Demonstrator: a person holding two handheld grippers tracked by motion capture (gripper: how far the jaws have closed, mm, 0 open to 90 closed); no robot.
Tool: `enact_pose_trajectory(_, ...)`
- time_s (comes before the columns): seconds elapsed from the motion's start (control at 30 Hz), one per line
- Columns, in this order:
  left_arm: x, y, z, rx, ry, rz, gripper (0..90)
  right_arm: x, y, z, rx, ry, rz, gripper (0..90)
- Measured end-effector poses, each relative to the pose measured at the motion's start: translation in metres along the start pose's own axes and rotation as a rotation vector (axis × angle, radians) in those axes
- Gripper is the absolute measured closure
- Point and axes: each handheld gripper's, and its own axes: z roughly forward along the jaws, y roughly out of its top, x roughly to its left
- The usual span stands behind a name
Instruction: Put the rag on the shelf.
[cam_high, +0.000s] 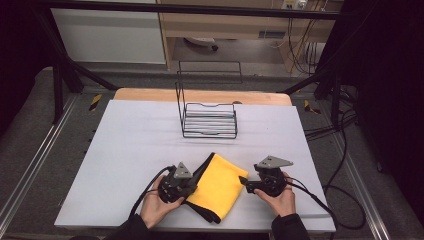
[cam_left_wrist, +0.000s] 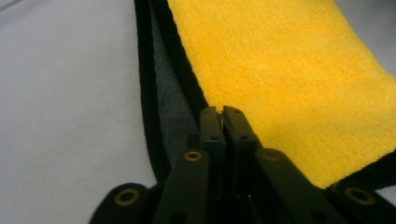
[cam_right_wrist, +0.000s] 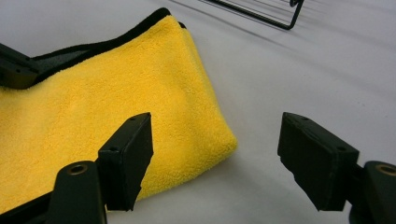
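2 grippers: left gripper clenched on yellow cloth edge; right gripper spread wide beside its corner; wire rack beyond, bare.

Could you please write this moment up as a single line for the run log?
left gripper: shut on yellow cloth edge | right gripper: open, beside cloth's folded corner | wire rack: farther back on table, untouched

Yellow cloth (folded) between parted jaws
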Motion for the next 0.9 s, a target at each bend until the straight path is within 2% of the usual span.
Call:
enact_pose_trajectory(0.2,0.002,0.000,-0.002,-0.009,-0.005,-0.006,90.0,0.000,0.000,0.001,0.002,0.002,-0.005,26.0)
enact_pose_trajectory(0.23,0.003,0.002,-0.006,-0.026,0.017,-0.003,90.0,0.000,0.000,0.001,0.000,0.004,-0.007,25.7)
enact_pose_trajectory(0.33,0.006,0.003,-0.011,-0.037,0.018,-0.010,90.0,0.001,0.000,-0.001,-0.004,0.009,-0.004,24.4)
enact_pose_trajectory(0.4,0.009,0.002,-0.013,-0.017,-0.015,-0.039,90.0,0.001,0.000,-0.001,-0.004,0.011,-0.001,23.6)
enact_pose_trajectory(0.43,0.008,-0.002,-0.013,-0.018,-0.031,-0.069,89.9,0.001,0.000,-0.001,-0.004,0.011,-0.001,22.6)
enact_pose_trajectory(0.47,0.008,-0.002,-0.013,-0.018,-0.031,-0.069,89.4,0.001,0.000,-0.001,-0.004,0.011,-0.001,22.6)
enact_pose_trajectory(0.5,0.007,-0.007,-0.012,-0.008,-0.042,-0.084,83.5,0.001,0.000,-0.001,0.000,0.010,-0.003,20.6)
enact_pose_trajectory(0.57,0.005,-0.009,-0.011,0.001,-0.037,-0.078,73.1,0.001,0.000,-0.002,0.003,0.010,-0.005,19.6)
enact_pose_trajectory(0.67,0.003,-0.010,-0.009,0.002,-0.031,-0.079,72.4,0.001,0.000,-0.002,0.002,0.012,-0.002,19.3)
enact_pose_trajectory(0.7,0.004,-0.010,-0.008,0.011,-0.040,-0.084,71.5,0.001,0.000,-0.002,0.000,0.013,-0.002,19.3)
enact_pose_trajectory(0.8,0.003,-0.010,-0.006,0.014,-0.054,-0.088,74.8,0.001,0.000,-0.003,0.000,0.015,-0.002,19.1)
enact_pose_trajectory(0.87,0.000,-0.009,-0.006,0.020,-0.056,-0.079,81.9,0.001,0.000,-0.002,-0.002,0.012,-0.005,19.2)
enact_pose_trajectory(0.9,-0.003,-0.007,-0.007,0.026,-0.039,-0.055,83.0,0.001,0.000,-0.002,-0.002,0.012,-0.003,19.1)
